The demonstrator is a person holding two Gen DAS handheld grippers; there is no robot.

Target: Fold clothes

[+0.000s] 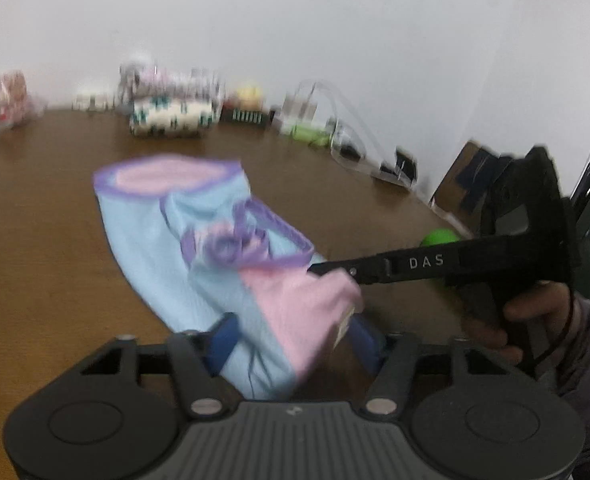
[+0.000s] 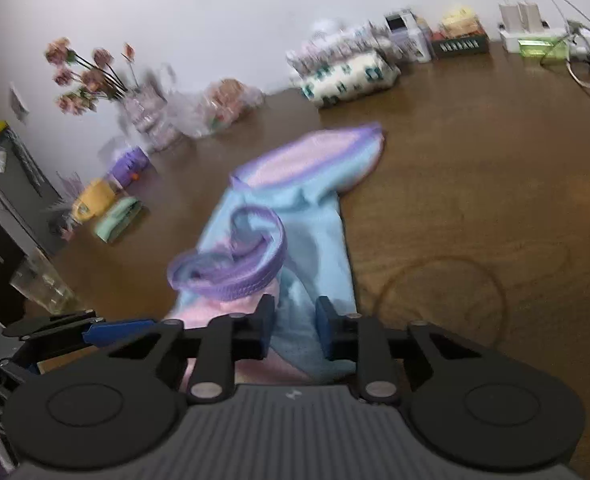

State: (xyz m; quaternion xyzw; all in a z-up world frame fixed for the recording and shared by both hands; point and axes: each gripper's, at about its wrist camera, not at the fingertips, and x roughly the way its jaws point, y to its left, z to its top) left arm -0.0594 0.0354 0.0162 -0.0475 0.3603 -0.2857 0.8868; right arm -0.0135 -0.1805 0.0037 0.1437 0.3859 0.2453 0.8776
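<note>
A light-blue and pink garment point(image 1: 143, 248) with purple trim lies bunched on the brown table point(image 1: 35, 240). Its near end rises into my left gripper point(image 1: 293, 336), whose blue fingers point(image 1: 223, 340) stand a little apart with a thick wad of fabric filling the gap and covering the crossbar. The right gripper point(image 1: 315, 268) comes in from the right, its tip on the pink edge, held by a hand point(image 1: 535, 312). In the right wrist view the garment point(image 2: 315, 208) runs between my right gripper point(image 2: 295, 320) fingers, which pinch a fold. The left gripper point(image 2: 95, 332) shows at the lower left.
A folded white patterned cloth point(image 2: 347, 76) sits at the table's back. A vase of flowers point(image 2: 91, 76), plastic bags and small items line the left side, with a drinking glass point(image 2: 43, 284) near the left edge. Chargers and cables point(image 2: 535, 36) are at the back right. A green ball point(image 1: 439, 238) lies beside a box.
</note>
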